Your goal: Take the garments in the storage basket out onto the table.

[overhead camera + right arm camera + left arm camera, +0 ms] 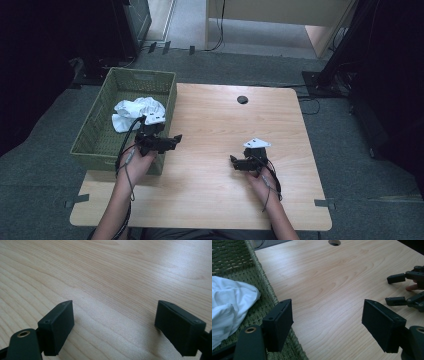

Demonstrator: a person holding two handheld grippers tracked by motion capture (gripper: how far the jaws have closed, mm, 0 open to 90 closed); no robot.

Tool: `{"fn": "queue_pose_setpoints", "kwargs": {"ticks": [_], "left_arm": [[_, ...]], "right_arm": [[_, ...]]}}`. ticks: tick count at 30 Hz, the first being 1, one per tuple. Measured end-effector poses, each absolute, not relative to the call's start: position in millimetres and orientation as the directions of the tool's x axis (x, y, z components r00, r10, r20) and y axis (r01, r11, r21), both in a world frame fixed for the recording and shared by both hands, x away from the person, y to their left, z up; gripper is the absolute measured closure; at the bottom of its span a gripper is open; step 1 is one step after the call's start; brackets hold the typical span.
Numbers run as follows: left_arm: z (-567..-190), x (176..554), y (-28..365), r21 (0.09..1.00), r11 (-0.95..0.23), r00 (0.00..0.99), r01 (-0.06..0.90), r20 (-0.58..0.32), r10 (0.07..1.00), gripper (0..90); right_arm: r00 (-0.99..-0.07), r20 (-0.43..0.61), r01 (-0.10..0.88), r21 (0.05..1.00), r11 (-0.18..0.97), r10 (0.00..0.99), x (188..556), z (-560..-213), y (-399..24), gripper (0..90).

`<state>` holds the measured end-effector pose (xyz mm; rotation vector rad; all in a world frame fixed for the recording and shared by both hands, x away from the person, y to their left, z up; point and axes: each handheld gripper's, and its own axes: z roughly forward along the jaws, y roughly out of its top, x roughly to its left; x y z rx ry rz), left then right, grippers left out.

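- The white cloth (136,112) lies crumpled inside the green woven basket (95,140), toward the wall that meets the bench (220,145). Part of it is heaped up close to that rim.
- In my left gripper view the cloth (229,307) is just beyond the basket's rim (265,287), on the side away from the bench top.
- My left gripper (172,140) is above the basket's bench-side rim with its jaws standing wide apart. Nothing is between them; they point out over the bare wood (329,297).
- My right gripper (235,162) rests well away from the basket, low over the bench. Its jaws are spread wide and hold nothing; bare wood (112,290) lies between them.
- I judge the cloth to be light, soft and limp. It will sag and trail once lifted, and it will not slip easily from my pads.
- It is not fragile, so a firm squeeze should do no harm.
- I would pinch a raised fold near the top of the heap, on the side nearest the basket's bench-side rim. There the jaws can close on bunched layers.
- I would avoid a flat, thin edge, since a single layer may slide out of my grip.
- The basket's weave could catch a trailing corner, so I would lift straight up clear of the rim.
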<state>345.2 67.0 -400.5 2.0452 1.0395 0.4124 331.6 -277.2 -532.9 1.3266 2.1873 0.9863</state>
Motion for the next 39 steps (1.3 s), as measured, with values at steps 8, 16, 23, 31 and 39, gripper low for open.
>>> {"fn": "queue_pose_setpoints", "kwargs": {"ticks": [8, 16, 23, 31, 39], "left_arm": [[-401.6, 348.3, 75.7, 0.769, -0.339, 0.584, 0.541, -0.054, 0.81, 18.0], [-402.6, 350.8, 80.9, 0.772, -0.323, 0.57, 0.548, -0.063, 0.819, 0.4], [-402.3, 352.6, 87.2, 0.776, -0.306, 0.56, 0.552, -0.073, 0.825, 0.4], [-405.1, 355.3, 92.0, 0.767, -0.314, 0.549, 0.56, -0.059, 0.834, 0.4], [-403.6, 364.5, 103.7, 0.766, -0.248, 0.494, 0.594, -0.104, 0.863, 0.5]], "right_arm": [[-0.471, 0.024, 0.602, 0.739, 0.302, 0.882, 331.6, -532.9, -277.2, 15.9], [-0.471, 0.023, 0.602, 0.739, 0.302, 0.882, 331.6, -532.9, -277.2, 15.9], [-0.471, 0.024, 0.602, 0.74, 0.301, 0.882, 331.6, -532.9, -277.2, 15.9], [-0.47, 0.025, 0.602, 0.74, 0.3, 0.882, 331.5, -532.9, -277.1, 16.0], [-0.471, 0.024, 0.602, 0.74, 0.301, 0.882, 331.6, -532.9, -277.1, 16.0]]}}
